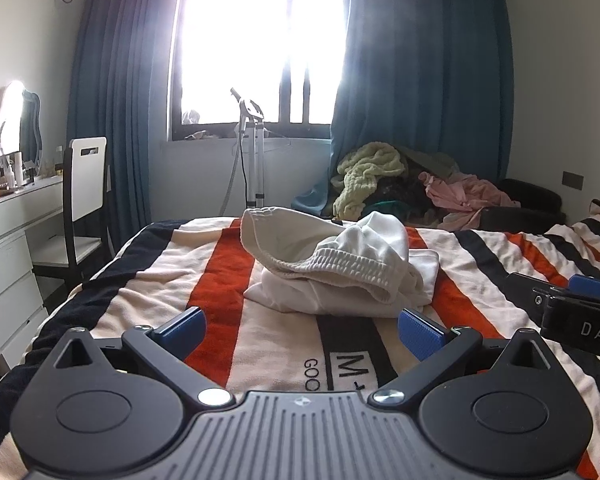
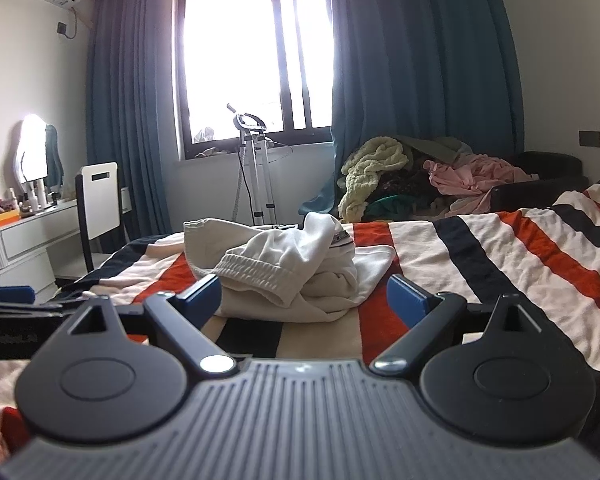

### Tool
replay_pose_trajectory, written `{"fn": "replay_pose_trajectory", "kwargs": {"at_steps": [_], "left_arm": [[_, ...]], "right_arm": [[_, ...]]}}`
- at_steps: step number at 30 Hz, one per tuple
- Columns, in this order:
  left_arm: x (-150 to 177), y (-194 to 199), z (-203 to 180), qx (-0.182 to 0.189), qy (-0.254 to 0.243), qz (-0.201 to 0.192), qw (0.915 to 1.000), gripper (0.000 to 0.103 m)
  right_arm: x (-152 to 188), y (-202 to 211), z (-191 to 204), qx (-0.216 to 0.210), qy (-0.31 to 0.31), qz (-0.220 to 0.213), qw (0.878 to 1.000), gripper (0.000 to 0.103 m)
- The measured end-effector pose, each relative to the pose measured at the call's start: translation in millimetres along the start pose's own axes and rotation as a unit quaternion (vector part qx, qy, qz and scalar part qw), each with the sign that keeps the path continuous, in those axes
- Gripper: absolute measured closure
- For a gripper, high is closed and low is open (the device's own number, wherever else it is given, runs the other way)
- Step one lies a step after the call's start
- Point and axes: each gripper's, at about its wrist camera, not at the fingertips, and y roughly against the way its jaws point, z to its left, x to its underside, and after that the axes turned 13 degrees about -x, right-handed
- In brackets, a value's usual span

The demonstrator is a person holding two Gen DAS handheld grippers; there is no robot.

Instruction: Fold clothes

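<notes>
A crumpled white garment point(image 1: 340, 268) with an elastic waistband lies in a heap on the striped blanket point(image 1: 172, 264). My left gripper point(image 1: 302, 334) stands open just short of the heap, nothing between its blue pads point(image 1: 420, 334). In the right wrist view the same white garment point(image 2: 292, 272) sits ahead of my right gripper point(image 2: 304, 298), which is open too, its fingers apart and clear of the cloth. The right gripper's body point(image 1: 580, 316) shows at the right edge of the left wrist view.
A pile of other clothes point(image 1: 412, 184) lies beyond the bed by the blue curtain point(image 1: 420, 80). A garment steamer stand point(image 1: 252, 152) is under the window. A white chair point(image 1: 86, 200) and dresser point(image 1: 8, 248) stand at the left. The striped blanket point(image 2: 520, 260) spreads to the right.
</notes>
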Motion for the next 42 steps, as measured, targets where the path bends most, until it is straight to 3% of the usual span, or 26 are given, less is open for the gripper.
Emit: {"fn": "replay_pose_trajectory", "kwargs": {"at_steps": [17,24,32,37,42], "left_arm": [[1,-5,4,-0.008,0.006,0.006,0.9999,0.0],[3,-6,4,0.005,0.018,0.005,0.9998,0.0],[2,-8,-2,-0.023,-0.007,0.002,0.9997,0.0],[-11,-9,2,-0.045,-0.02,-0.004,0.9988,0.0],[-32,-1,1,-0.045,-0.037,-0.035,0.9977,0.0]], "right_arm": [[0,2,-4,-0.002,-0.009,-0.007,1.0,0.012],[0,2,-6,-0.003,-0.018,-0.013,1.0,0.012],[1,0,-11,-0.011,-0.027,-0.019,0.999,0.012],[3,-5,-18,0.0,-0.022,-0.051,0.998,0.012],[11,-26,-29,0.012,-0.032,-0.033,0.999,0.012]]}}
